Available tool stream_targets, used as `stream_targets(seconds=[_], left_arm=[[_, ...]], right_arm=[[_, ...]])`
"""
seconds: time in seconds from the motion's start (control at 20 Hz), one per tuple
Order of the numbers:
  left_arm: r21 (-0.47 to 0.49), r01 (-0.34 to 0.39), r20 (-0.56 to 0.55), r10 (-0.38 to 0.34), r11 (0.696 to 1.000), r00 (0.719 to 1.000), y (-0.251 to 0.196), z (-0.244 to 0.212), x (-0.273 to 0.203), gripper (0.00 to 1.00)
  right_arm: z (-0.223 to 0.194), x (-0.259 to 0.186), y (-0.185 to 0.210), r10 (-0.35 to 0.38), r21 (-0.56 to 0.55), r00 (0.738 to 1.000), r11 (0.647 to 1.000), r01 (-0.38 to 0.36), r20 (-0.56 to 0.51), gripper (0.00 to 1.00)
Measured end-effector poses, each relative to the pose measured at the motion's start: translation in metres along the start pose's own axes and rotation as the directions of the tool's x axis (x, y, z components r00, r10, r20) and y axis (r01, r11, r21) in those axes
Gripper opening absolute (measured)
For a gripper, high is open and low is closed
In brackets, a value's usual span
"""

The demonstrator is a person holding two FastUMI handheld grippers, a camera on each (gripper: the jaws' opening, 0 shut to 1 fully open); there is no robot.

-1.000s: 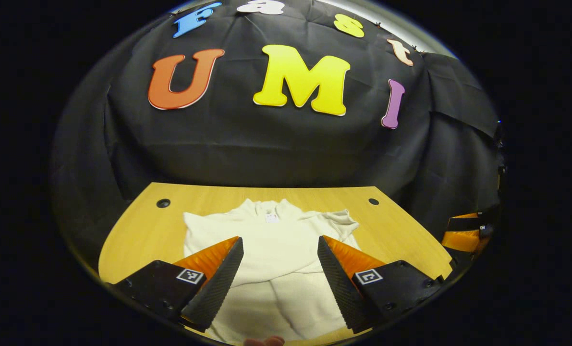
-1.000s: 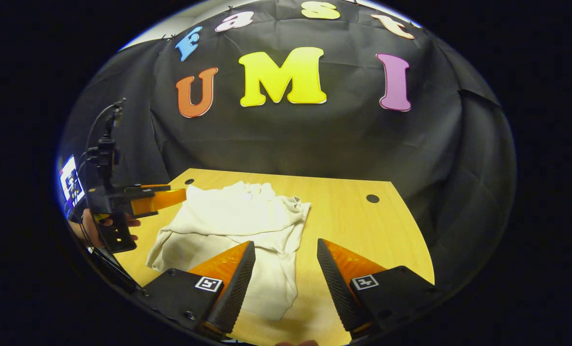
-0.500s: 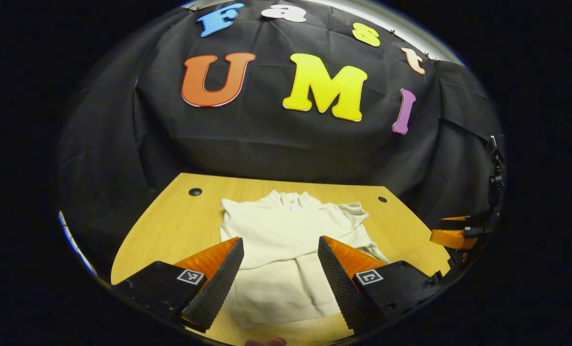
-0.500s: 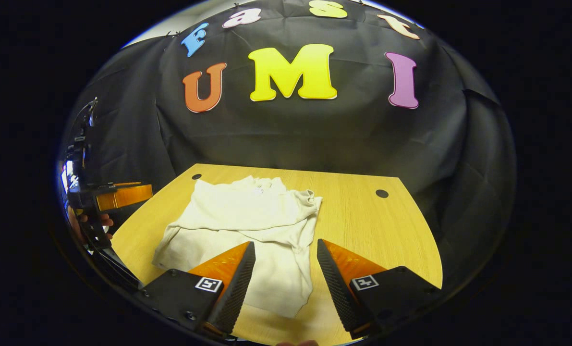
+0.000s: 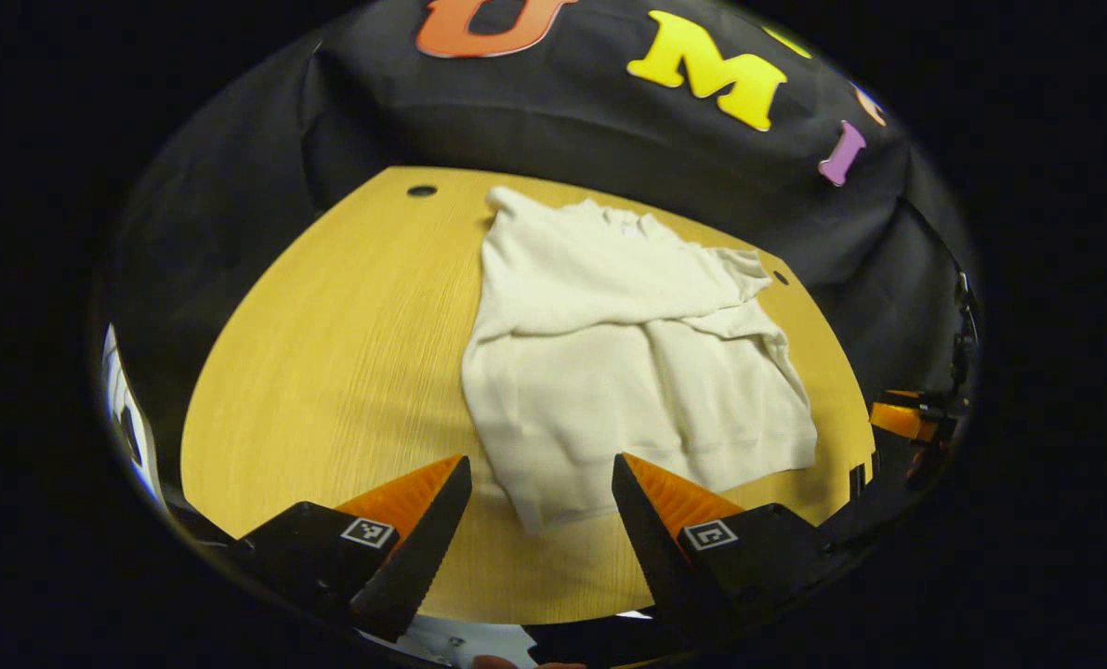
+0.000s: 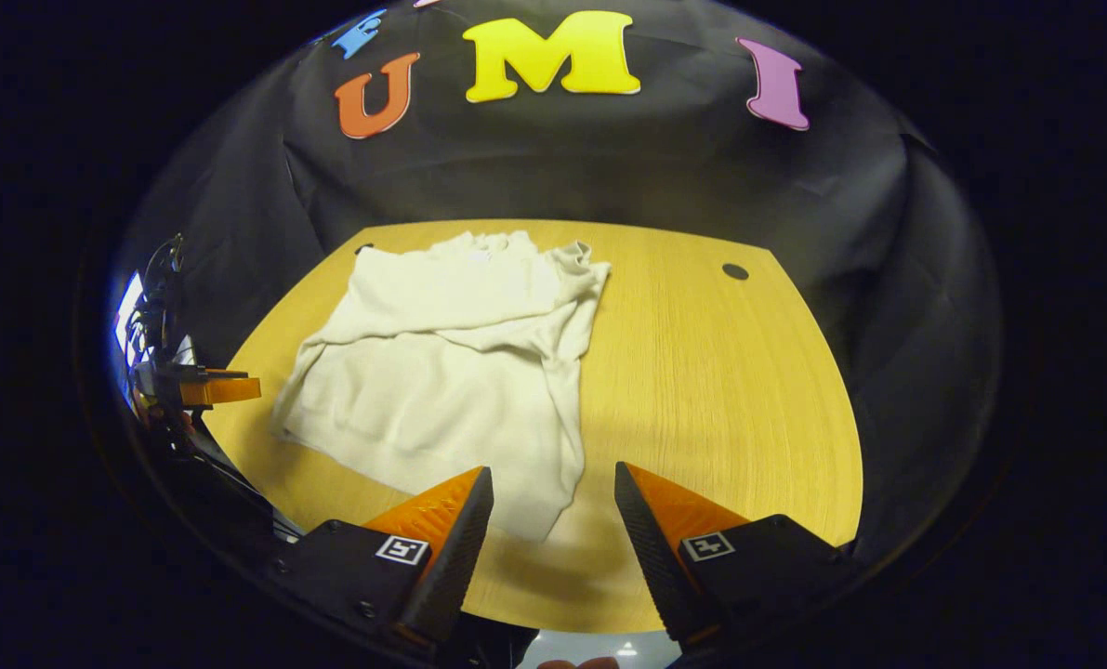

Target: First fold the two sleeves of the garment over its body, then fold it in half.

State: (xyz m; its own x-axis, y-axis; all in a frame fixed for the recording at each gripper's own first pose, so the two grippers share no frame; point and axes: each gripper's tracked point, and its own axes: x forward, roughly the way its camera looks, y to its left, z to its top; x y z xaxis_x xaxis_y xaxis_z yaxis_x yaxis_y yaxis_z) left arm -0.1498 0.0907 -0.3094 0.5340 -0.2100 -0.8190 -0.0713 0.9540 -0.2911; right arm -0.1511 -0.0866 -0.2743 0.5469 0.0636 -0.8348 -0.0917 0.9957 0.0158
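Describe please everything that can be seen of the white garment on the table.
The garment is an off-white knit top of soft, thick-looking cloth. It lies flat on the wooden table, collar toward the black wall and hem toward the camera. Both sleeves are folded across the chest, forming a crumpled band over the body; the lower half is smooth with faint creases. It is not yet folded in half. Neither tool touches it: the left tool and the right tool hover open near its hem corners.

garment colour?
Off-white garment, plain with no pattern; clearest in the left gripper view.
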Motion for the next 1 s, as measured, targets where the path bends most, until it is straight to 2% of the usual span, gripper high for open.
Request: stream_targets(seconds=[0.05, 0.15, 0.45, 0.55, 0.6, 0.8, 0.95, 1.0], left_arm=[[-0.03, 0.004, -0.035, -0.005, 1.0, 0.999, 0.0, -0.008, 0.003, 1.0], [-0.057, 0.001, -0.073, -0.005, 0.998, 0.997, -0.003, -0.014, 0.006, 0.97], [-0.102, -0.017, -0.116, 0.005, 0.995, 0.993, -0.003, -0.015, 0.03, 0.96], [-0.105, -0.022, -0.12, 0.01, 0.994, 0.993, -0.005, -0.012, 0.035, 1.0], [-0.102, -0.025, -0.126, 0.012, 0.994, 0.992, -0.007, -0.01, 0.037, 0.94], [-0.085, -0.057, -0.168, 0.042, 0.995, 0.985, -0.012, -0.011, 0.041, 0.91], [-0.056, -0.079, -0.195, 0.066, 0.995, 0.978, -0.012, -0.015, 0.042, 0.86], [-0.05, -0.083, -0.203, 0.071, 0.995, 0.977, -0.01, -0.015, 0.042, 0.8]], right_arm=[[-0.007, 0.005, 0.0, -0.003, 0.002, 1.0, 1.0, 0.003, -0.023, 0.83], [-0.019, 0.017, 0.0, -0.015, -0.001, 0.997, 1.0, 0.014, -0.069, 0.83], [-0.041, 0.046, -0.001, -0.041, 0.02, 0.981, 0.999, 0.046, -0.188, 0.83], [-0.048, 0.058, 0.001, -0.042, 0.046, 0.974, 0.997, 0.054, -0.224, 0.83], [-0.051, 0.064, 0.003, -0.041, 0.063, 0.97, 0.996, 0.057, -0.24, 0.84], [-0.067, 0.08, 0.01, -0.053, 0.091, 0.951, 0.992, 0.084, -0.306, 0.84], [-0.068, 0.084, 0.013, -0.062, 0.084, 0.949, 0.992, 0.092, -0.31, 0.82], [-0.067, 0.084, 0.013, -0.061, 0.087, 0.95, 0.992, 0.092, -0.307, 0.84]])
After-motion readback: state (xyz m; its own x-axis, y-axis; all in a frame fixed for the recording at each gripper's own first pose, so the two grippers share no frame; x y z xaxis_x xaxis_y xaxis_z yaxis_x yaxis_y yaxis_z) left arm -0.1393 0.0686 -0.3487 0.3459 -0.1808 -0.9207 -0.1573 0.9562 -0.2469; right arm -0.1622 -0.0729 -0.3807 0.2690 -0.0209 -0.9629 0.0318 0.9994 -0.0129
